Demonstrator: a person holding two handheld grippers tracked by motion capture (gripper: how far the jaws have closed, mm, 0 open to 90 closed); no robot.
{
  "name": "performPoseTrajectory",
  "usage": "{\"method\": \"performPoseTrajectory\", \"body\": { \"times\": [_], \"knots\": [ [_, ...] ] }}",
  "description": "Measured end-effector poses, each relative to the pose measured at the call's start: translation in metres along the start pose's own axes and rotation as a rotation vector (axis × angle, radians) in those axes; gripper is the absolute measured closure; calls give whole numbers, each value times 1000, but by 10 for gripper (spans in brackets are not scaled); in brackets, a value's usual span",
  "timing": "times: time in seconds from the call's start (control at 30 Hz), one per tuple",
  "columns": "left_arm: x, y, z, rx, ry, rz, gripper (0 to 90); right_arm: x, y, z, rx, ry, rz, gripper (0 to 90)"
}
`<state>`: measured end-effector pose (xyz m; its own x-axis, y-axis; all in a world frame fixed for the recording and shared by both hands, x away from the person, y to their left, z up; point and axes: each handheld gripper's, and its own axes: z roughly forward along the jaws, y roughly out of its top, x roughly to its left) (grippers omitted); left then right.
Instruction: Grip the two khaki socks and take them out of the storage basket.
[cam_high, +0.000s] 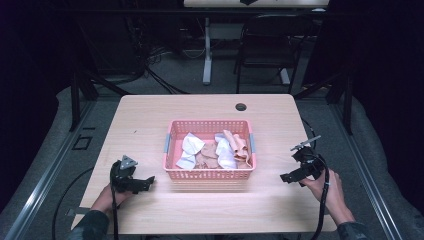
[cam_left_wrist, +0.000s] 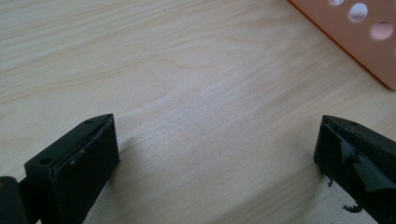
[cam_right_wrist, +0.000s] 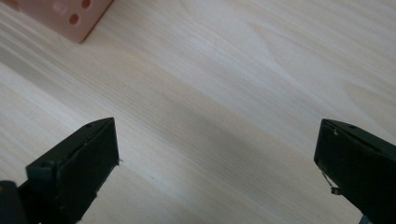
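The right gripper (cam_right_wrist: 217, 154) has its 2 black jaws wide apart over the wooden table (cam_right_wrist: 243, 84). A pink basket (cam_right_wrist: 65, 16) corner sits far off.

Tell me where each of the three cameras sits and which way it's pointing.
High view: above the person's side, looking forward and down on the table; forearms, left gripper and right gripper show.
Left gripper view: on the left gripper, looking down at the tabletop between open jaws.
Right gripper view: on the right gripper, likewise.
Shared: all three catch the pink basket.
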<state>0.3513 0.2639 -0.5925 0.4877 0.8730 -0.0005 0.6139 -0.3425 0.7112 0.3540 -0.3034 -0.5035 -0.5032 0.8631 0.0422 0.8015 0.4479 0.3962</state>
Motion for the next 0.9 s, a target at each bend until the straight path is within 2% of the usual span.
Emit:
{"method": "performPoseTrajectory", "body": {
  "times": [0.03,0.07,0.13,0.57,0.9],
  "knots": [
    [0,0,0,0,0,0,0,1,2,-1,-13,8,6,0],
    [0,0,0,0,0,0,0,2,4,-2,-13,-6,-4,0],
    [0,0,0,0,-1,-1,0,7,9,-5,-14,-3,-21,0],
    [0,0,0,0,-2,5,1,23,32,-12,-38,-2,-57,0],
    [0,0,0,1,-4,5,0,35,54,-21,-48,31,-84,0]
  ]
}}
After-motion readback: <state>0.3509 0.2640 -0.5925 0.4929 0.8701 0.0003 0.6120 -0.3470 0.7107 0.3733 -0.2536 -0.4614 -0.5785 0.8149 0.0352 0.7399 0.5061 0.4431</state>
